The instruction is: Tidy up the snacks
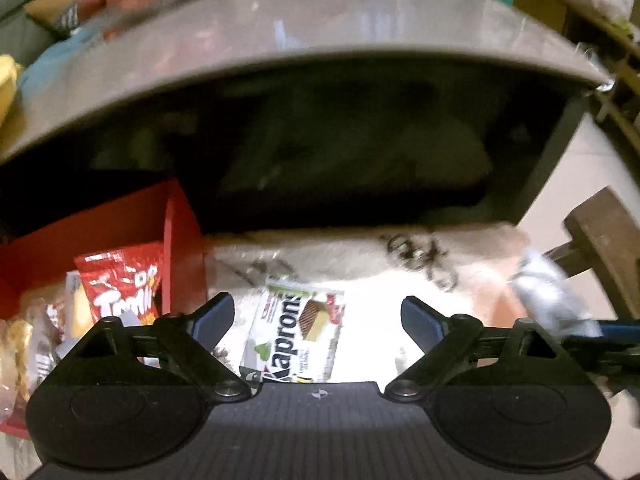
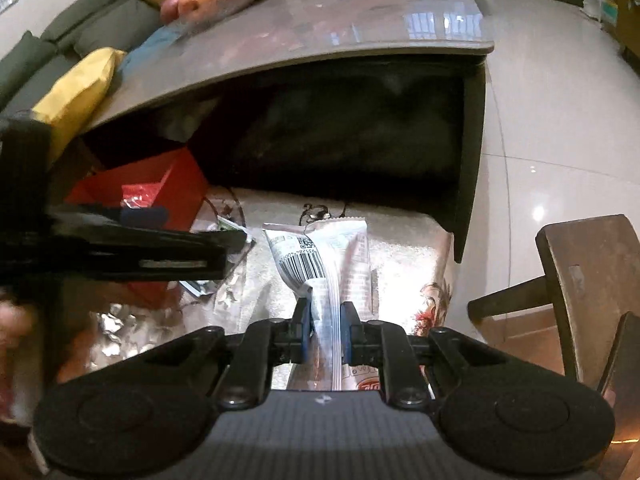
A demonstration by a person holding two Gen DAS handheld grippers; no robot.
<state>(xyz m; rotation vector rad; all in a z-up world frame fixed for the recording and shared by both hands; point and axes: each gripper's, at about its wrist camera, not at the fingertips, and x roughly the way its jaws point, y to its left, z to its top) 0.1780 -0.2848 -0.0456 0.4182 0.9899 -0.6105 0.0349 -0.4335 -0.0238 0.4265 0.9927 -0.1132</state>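
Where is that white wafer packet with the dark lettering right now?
In the left wrist view, the wafer packet lies on the pale cloth between the open left gripper's fingers, just right of the red box.

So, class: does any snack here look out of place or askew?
Yes. The white wafer packet lies loose on the pale cloth, outside the red box that holds the other snacks. The right gripper holds a white snack bag.

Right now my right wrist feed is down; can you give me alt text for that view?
The right gripper is shut on a white snack packet with a barcode, held above a pale patterned cloth. The left gripper reaches in from the left, near a red box, with a grey table behind.
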